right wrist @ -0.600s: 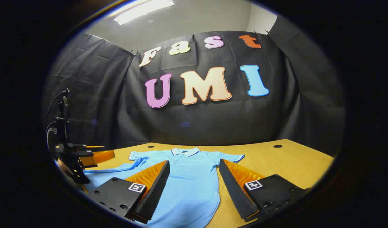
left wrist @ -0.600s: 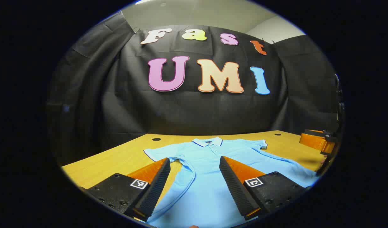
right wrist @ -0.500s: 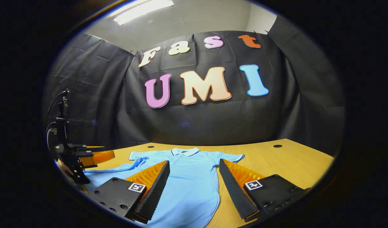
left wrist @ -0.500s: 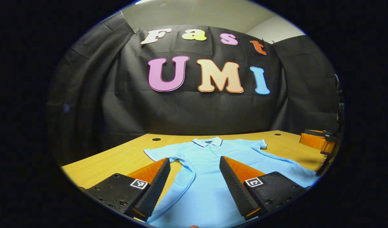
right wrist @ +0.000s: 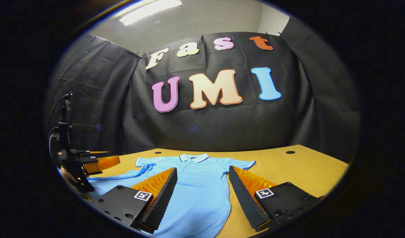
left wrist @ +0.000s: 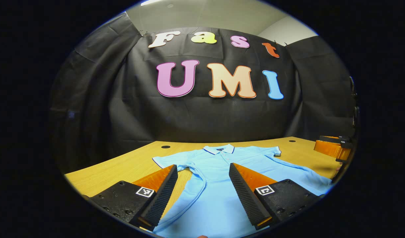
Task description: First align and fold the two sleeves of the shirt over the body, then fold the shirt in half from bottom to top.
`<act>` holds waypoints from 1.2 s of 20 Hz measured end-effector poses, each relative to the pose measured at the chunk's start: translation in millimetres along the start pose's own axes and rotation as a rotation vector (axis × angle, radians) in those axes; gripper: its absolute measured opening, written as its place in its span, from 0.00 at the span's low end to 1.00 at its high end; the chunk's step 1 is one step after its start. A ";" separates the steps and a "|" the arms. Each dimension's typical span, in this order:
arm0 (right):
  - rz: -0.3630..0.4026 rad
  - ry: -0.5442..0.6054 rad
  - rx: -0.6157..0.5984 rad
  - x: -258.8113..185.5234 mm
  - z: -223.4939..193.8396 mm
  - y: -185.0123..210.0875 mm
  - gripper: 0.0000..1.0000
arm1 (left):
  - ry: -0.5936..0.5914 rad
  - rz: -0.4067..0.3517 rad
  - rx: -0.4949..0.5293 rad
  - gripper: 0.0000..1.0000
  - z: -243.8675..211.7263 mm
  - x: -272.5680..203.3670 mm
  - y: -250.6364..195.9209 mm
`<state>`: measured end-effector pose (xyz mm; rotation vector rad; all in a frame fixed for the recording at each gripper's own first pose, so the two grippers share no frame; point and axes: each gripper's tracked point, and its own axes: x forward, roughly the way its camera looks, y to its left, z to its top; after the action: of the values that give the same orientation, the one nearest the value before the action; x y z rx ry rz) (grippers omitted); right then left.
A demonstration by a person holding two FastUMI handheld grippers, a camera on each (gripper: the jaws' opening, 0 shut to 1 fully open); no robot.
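Shirt (left wrist: 222, 185) is light blue, a polo, lying flat on the wooden table (left wrist: 123, 165) with the collar (left wrist: 219, 149) pointing at the far wall and the hem toward the camera. Both short sleeves are spread out to the sides, nothing folded over the body.

Left gripper (left wrist: 202, 191) hangs low over the left part of the shirt, fingers wide apart, with the side seam and the body showing in the gap between them. It's gripping nothing. In the right gripper view you can see it off at the left edge (right wrist: 90, 163) with a bit of a hand under it.

Right gripper (right wrist: 202, 195) is the same deal: spread open over the shirt's right half, cloth showing between the fingers, its right finger over bare table just beside the shirt's edge.
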<state>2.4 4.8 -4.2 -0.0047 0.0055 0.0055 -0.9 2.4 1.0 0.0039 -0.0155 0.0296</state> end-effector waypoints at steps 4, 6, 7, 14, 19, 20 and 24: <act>-0.001 0.005 0.005 0.0 -3.5 -0.5 0.98 | -0.007 0.006 0.004 0.95 0.1 0.6 -0.1; -0.007 0.012 0.009 1.0 -3.8 -3.0 0.98 | -0.007 0.007 0.005 0.95 -0.4 0.6 0.3; -0.011 0.020 0.011 2.7 -4.4 -4.3 0.98 | -0.008 0.007 0.006 0.95 -0.2 0.7 0.1; -0.008 0.115 -0.030 31.3 6.1 -19.6 0.97 | -0.013 0.004 0.005 0.95 -0.2 0.5 -0.5; -0.060 0.213 -0.005 81.1 23.7 -58.9 0.97 | -0.009 0.000 0.005 0.95 -1.4 0.3 -0.7; -0.078 0.234 -0.018 92.6 24.5 -67.5 0.97 | -0.009 -0.001 0.005 0.95 -0.9 0.3 -0.7; -0.102 0.307 -0.050 144.5 24.6 -89.4 0.97 | -0.006 -0.005 0.006 0.95 -1.6 0.4 -1.1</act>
<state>147.5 -83.7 20.1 -0.0556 0.3123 -0.0975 -0.5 1.3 -0.6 0.0103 -0.0218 0.0251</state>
